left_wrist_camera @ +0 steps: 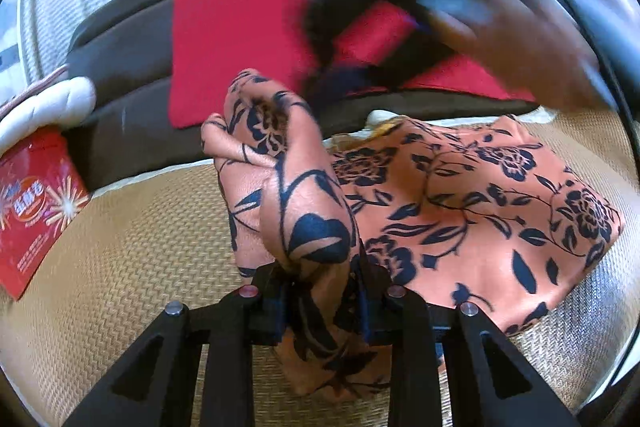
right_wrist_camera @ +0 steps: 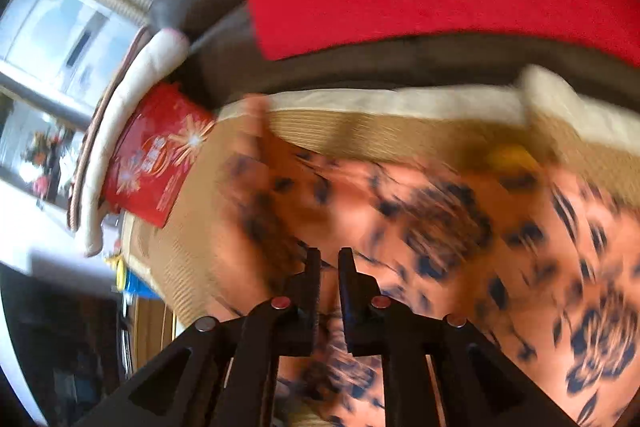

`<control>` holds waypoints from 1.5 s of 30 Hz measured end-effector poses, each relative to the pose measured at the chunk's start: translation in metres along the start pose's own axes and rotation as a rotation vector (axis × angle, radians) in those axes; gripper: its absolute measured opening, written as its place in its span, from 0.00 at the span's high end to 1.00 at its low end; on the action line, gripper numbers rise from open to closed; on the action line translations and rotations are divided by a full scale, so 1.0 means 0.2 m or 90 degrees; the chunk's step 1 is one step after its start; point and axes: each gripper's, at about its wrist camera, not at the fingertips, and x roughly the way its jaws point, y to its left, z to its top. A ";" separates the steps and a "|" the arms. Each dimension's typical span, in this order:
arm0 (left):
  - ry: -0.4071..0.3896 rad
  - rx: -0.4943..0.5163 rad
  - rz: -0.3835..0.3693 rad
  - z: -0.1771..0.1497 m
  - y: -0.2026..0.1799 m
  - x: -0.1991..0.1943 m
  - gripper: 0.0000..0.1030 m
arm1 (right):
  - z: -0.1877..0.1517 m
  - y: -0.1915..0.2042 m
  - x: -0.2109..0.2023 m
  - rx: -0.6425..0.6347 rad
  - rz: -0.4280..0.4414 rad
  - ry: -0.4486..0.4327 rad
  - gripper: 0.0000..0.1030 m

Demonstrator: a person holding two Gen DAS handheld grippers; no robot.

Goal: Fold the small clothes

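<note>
Across the woven straw mat we see an orange garment with a dark navy flower print lying partly flat, its near left part gathered into a raised bunch. Behind the mat runs a dark sofa with a large red cushion leaning on it. At the mat's left edge a red printed box lies beside a white padded cushion. Our left hand-held gripper is clamped on the bunched cloth, which rises between its fingers. In the right wrist view, blurred by motion, our right hand-held gripper hangs over the garment with only a narrow gap between its fingers; we cannot tell whether cloth is pinched there. A hand shows blurred at the upper right of the left view.
</note>
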 end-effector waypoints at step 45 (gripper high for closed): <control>-0.043 0.128 -0.269 0.33 -1.01 -0.09 0.74 | -0.22 -0.62 -0.75 0.026 -0.199 -0.125 0.87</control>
